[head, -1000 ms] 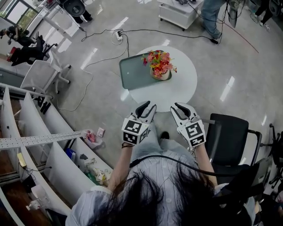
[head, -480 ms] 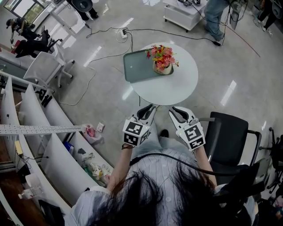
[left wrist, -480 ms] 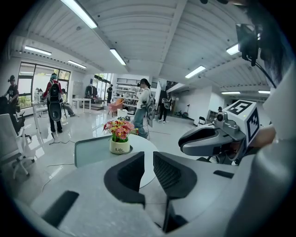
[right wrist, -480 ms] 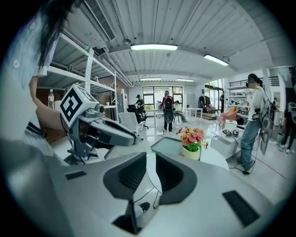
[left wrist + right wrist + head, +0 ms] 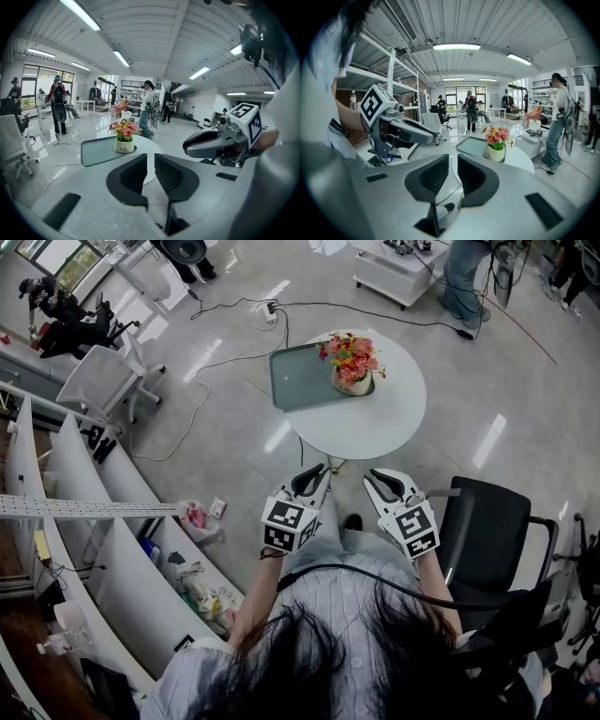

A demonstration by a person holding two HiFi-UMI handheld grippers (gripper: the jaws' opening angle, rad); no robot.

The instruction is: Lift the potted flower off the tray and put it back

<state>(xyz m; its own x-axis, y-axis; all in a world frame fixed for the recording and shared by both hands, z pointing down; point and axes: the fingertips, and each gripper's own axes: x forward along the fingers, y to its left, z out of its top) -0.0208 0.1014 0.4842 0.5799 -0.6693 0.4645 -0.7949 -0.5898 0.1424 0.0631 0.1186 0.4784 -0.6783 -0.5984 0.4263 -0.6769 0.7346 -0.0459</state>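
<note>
The polished floor (image 5: 234,456) lay open around the round white tabletop (image 5: 375,427), crossed by a cable (image 5: 220,362) on its far left. A black chair (image 5: 492,526) stood just beside the person's right arm and was the one obstacle near the approach. The green tray (image 5: 300,381) sat at the tabletop's far-left side with one corner overhanging the edge. Its raised lip would probably catch a pot that was dragged rather than lifted clear. The potted flower (image 5: 352,369) stood upright on the tray's right end, close to that lip, with bare tabletop to its right and on the near side. The pot looked like glazed white ceramic, so it was likely stiff, smooth, somewhat slippery and breakable if tipped or knocked. The pink, red and yellow blooms above it were soft and offered no hold. The sound place to grip appeared to be the pot wall below the rim, taken from opposite sides and kept level because the blooms rose well above the pot. The left tongs (image 5: 150,157) were closed and empty. The right tongs (image 5: 453,158) were drawn nearly together with nothing between them. Both were held side by side near the person's body, well short of the tabletop, and would need to spread before meeting the pot.
</note>
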